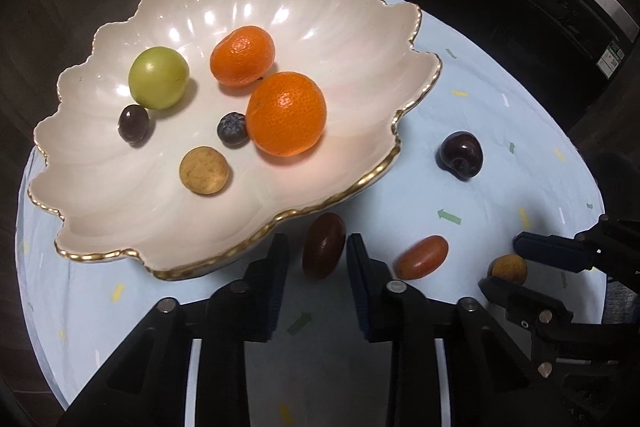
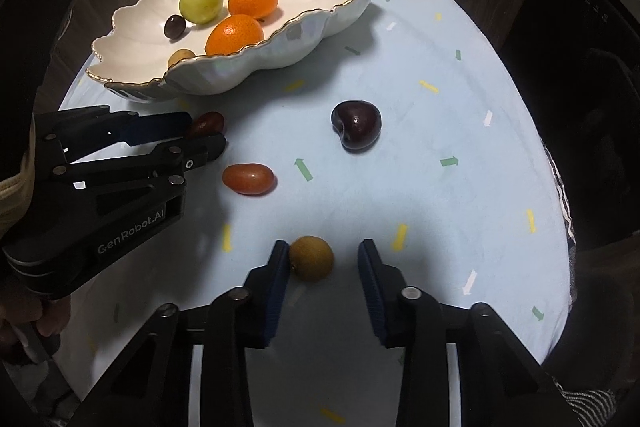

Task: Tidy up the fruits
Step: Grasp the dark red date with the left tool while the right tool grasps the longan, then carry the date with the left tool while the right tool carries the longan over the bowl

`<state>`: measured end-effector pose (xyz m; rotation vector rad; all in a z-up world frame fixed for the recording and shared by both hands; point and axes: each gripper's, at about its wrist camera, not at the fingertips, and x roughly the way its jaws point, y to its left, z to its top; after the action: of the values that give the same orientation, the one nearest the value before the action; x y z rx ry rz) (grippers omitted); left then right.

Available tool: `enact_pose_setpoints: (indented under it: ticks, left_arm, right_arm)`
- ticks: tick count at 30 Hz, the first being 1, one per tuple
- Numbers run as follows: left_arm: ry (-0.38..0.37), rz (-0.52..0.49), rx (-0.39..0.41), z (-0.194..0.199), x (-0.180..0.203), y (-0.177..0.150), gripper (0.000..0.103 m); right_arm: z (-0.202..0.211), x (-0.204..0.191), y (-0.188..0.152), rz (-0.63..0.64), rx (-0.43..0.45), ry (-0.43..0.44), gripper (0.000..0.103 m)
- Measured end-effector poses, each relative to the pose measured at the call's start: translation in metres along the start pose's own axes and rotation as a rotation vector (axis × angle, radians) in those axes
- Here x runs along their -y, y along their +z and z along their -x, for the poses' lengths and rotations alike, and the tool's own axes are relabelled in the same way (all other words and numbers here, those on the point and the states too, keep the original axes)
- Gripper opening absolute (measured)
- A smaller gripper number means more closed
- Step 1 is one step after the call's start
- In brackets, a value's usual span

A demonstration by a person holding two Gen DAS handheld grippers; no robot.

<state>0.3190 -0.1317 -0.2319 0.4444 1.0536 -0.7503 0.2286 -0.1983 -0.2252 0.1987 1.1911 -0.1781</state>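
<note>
The scalloped bowl (image 1: 120, 195) holds six fruits: two mandarins (image 1: 285, 113), one green fruit (image 1: 158, 77), one dark grape (image 1: 133, 125), one blueberry (image 1: 233, 129) and one tan longan (image 1: 204, 170). Just before its gold rim, the left gripper (image 1: 318, 259) pinches one dark red oval fruit (image 1: 324, 246). Right of the bowl lie a second red oval fruit (image 1: 421, 256) and one cherry (image 1: 461, 155). Farthest from it, the right gripper (image 2: 323, 261) is narrowed onto another longan (image 2: 311, 258).

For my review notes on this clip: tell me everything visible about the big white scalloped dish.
The dish is a shallow, shell-shaped bowl, glossy and pearly like glazed ceramic, with a wavy rim edged in gold. It sits upright on the pale blue cloth at the table's far side. Inside lie two oranges, a green fruit, a brown one, and two small dark ones. Neither claw touches it; a reddish fruit lies just outside its near rim.
</note>
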Motion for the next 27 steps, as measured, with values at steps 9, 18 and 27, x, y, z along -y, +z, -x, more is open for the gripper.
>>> enact_pose_setpoints:
  ticks: [9,18,27]
  left_arm:
    - [0.001,0.007,0.004,0.0,0.003,-0.001,0.02]
    - [0.028,0.041,-0.005,0.014,0.005,-0.009,0.02]
    - [0.051,0.066,-0.001,0.035,0.009,-0.017,0.02]
  right_arm:
    - [-0.001,0.0,0.001,0.001,0.005,0.009,0.023]
    - [0.006,0.0,0.0,0.006,0.019,0.018,0.023]
    - [0.021,0.002,0.0,0.008,0.052,0.028,0.023]
